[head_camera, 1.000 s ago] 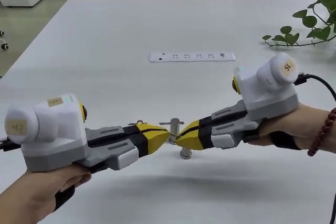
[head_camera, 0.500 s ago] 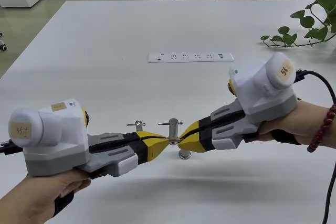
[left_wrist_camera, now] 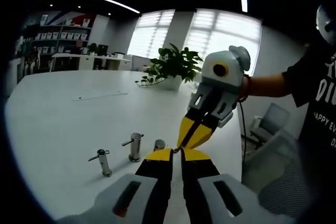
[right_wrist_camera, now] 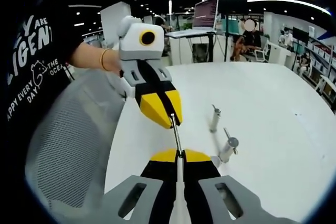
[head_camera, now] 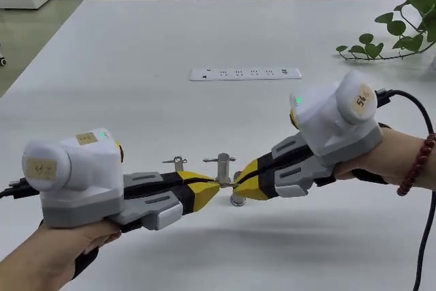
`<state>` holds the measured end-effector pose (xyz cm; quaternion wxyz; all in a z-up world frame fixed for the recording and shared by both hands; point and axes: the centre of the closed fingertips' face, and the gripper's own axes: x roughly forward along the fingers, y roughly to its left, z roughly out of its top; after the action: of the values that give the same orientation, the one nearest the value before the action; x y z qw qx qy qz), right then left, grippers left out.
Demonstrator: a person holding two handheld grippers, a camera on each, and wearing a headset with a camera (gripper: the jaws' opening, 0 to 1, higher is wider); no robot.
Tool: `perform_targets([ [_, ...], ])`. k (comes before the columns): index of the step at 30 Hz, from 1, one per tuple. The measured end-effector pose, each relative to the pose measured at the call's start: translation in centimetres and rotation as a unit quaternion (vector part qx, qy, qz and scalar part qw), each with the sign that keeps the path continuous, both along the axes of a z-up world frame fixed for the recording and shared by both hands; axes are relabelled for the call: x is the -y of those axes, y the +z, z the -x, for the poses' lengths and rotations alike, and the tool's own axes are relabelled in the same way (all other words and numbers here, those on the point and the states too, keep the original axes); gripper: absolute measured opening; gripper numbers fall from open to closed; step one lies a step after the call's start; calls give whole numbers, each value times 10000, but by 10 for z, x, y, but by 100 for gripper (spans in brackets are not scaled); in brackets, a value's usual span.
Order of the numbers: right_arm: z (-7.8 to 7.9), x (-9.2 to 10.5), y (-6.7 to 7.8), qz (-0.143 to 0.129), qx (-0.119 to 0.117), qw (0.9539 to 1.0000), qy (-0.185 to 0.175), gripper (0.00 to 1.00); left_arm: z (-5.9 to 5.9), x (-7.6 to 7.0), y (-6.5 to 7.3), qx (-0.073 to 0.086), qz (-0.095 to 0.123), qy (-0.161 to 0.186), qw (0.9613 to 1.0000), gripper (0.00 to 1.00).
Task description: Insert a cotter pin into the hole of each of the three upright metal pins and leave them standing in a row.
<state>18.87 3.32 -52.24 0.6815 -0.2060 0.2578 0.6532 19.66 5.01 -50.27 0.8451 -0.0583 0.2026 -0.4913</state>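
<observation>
Fingers of the right gripper are clamped on one end of a thin cotter pin. The left gripper has its fingers pressed together against the other end, though I cannot tell whether they truly grip it. Both tips meet low over the white tabletop and hide the shaft of the nearest metal pin, whose foot shows at 6 o'clock from them. Just behind at 12 o'clock, the middle metal pin stands upright, already pinned through its top. So does the leftmost metal pin at 10 o'clock. A power strip lies well beyond at 12 o'clock, and a leafy plant trails at 2 o'clock.
</observation>
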Motion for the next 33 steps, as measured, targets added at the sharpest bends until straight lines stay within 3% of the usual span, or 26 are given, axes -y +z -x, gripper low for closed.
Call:
perform_targets([
  [8,-4,8,-2,163,127,9998,-19,0,1,0,-6,61,-194,-10,9998,7],
  [16,-7,16,-3,290,210,9993,-53,0,-1,5,-10,235,-320,48,9992,15],
  [24,-13,30,-6,536,326,9980,-108,0,-8,6,-16,411,-489,214,9977,22],
  [33,-18,43,-12,750,379,9964,-127,0,-14,7,-23,473,-587,473,9960,25],
])
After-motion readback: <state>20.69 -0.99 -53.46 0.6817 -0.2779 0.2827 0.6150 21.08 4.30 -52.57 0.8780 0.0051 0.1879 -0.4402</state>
